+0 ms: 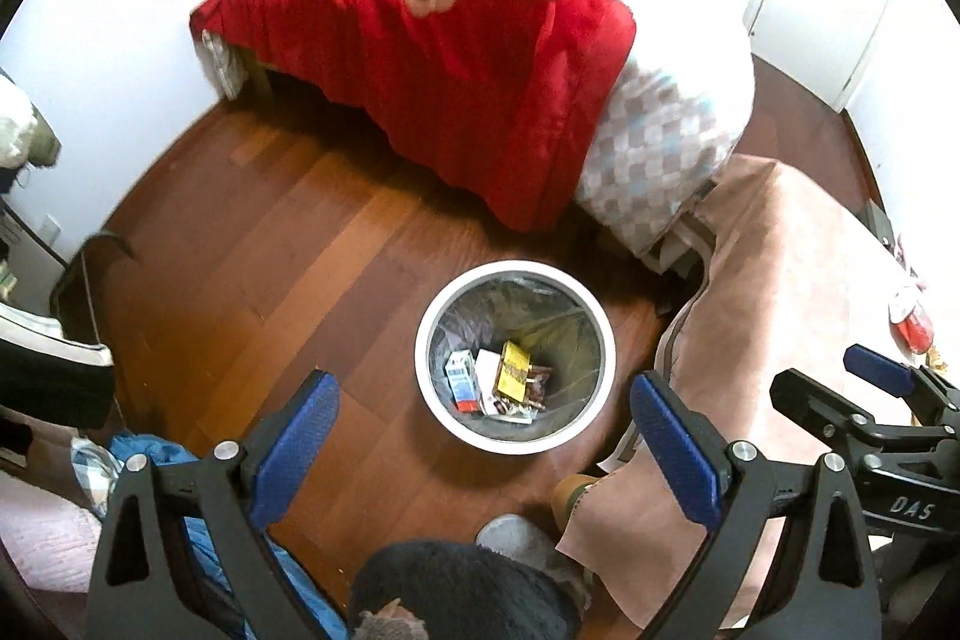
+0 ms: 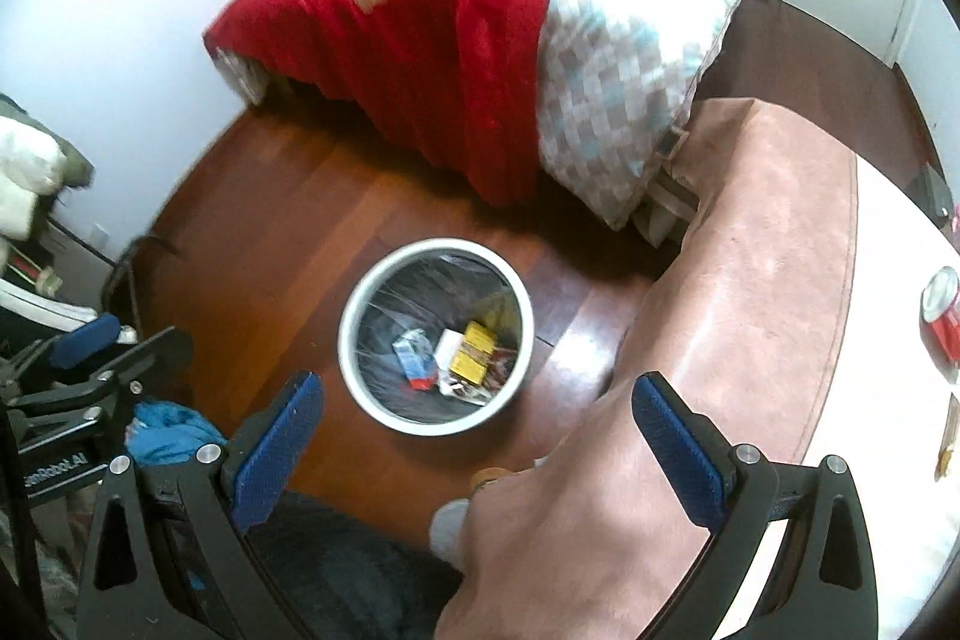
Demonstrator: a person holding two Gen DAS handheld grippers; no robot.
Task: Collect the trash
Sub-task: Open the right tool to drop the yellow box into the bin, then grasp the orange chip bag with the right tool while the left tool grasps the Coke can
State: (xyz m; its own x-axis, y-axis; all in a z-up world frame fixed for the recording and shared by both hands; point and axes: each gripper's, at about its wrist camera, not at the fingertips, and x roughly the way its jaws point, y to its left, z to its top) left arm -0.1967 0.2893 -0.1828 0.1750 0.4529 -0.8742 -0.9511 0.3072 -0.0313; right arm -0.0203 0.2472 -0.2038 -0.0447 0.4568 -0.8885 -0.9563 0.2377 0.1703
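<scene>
Below centre of both views I see the white trash bin (image 1: 515,357) on the wooden floor (image 1: 288,244), holding a yellow packet (image 1: 515,370) and a small carton (image 1: 461,379). My left tongs (image 1: 483,445) and right tongs (image 2: 477,442) gape wide, empty. At right edge, a red can (image 2: 943,319) stands on the tabletop (image 2: 888,370).

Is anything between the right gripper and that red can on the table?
Nothing visible blocks it. The right gripper is open and empty above the floor by the trash bin; the red can stands on the white tabletop, past the draped pink cloth, with only bare surface between.
</scene>
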